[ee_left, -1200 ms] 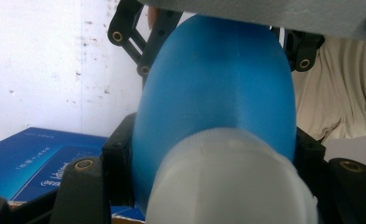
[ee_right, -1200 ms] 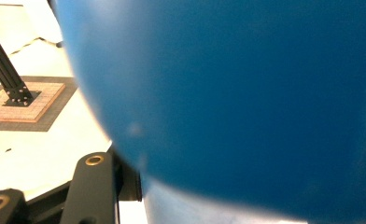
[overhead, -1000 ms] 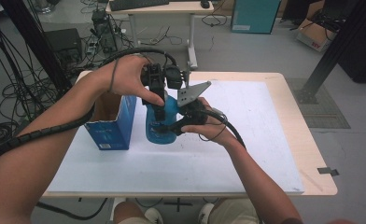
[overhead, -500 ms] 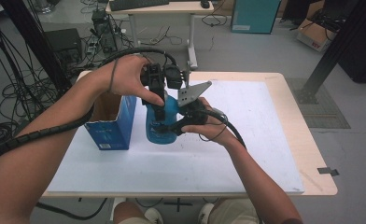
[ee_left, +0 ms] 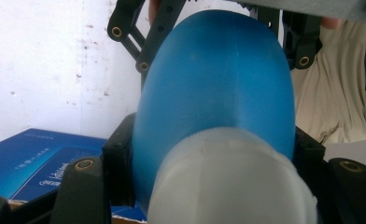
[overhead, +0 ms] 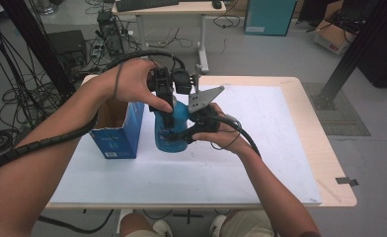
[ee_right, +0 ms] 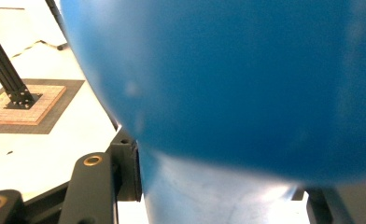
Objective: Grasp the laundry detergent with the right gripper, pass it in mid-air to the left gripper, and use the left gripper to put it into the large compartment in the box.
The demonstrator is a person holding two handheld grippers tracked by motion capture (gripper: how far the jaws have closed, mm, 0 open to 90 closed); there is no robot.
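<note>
An open-topped blue box (overhead: 117, 131) is seen standing upright on the white sheet (overhead: 260, 148) that covers the table (overhead: 329, 158); its brown inner walls can be made out, but whatever lies inside cannot be told. Just beside the box, on the side nearer the table's middle, a blue bottle (overhead: 171, 129) is held above the sheet, its long axis roughly upright. A white cap (ee_left: 232, 182) is seen at the bottle's near end in the left gripper view, so that end is turned toward that camera. The bottle is clamped near its upper part by the left gripper (overhead: 168, 114), whose black jaws are pressed against both flanks. Lower down, on the side away from the box, the bottle's body is gripped by the right gripper (overhead: 181, 134), with the blue surface packed between its jaws.
</note>
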